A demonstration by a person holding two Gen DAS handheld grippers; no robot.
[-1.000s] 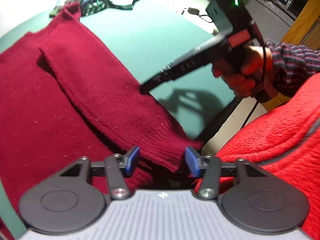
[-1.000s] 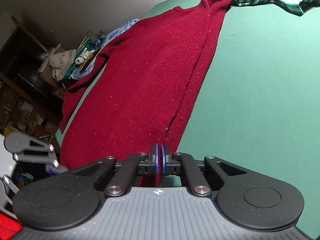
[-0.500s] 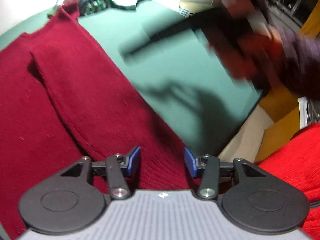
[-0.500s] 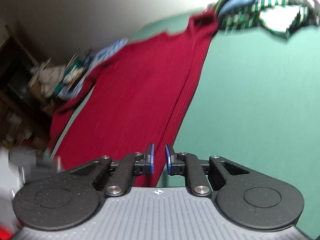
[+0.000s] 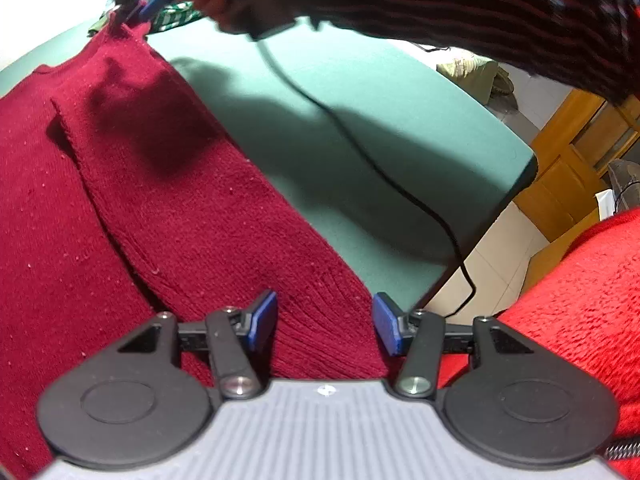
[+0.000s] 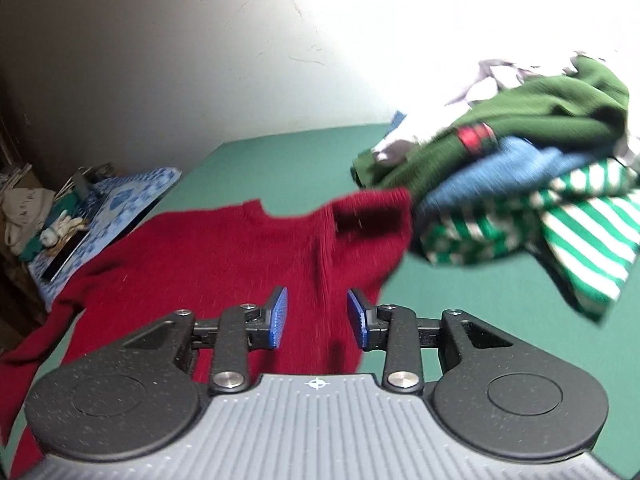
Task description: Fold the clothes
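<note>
A dark red knitted sweater (image 5: 180,200) lies flat on the green table (image 5: 360,120), one side folded in along its length. My left gripper (image 5: 325,324) hovers at the ribbed hem with its jaws opening. The hem lies between the blue pads (image 5: 264,320), which do not press on it. My right gripper (image 6: 318,318) is at the far end over the sweater (image 6: 224,256), close to the shoulder and neckline. Its jaws are opening and grip nothing. In the left wrist view the right gripper (image 5: 150,2) appears small at the shoulder, carried on a striped sleeve (image 5: 460,4).
A pile of clothes (image 6: 520,184), green, blue and green-striped, lies against the sweater's far corner. A black cable (image 5: 360,152) hangs across the table. The table's edge (image 5: 516,184) falls away at right, with a wooden cabinet (image 5: 572,168) beyond. Blue patterned cloth (image 6: 116,204) lies off the left side.
My right gripper has swept from the hem end up to the sweater's shoulder and gone from shut to open. My left gripper has sunk closer to the hem.
</note>
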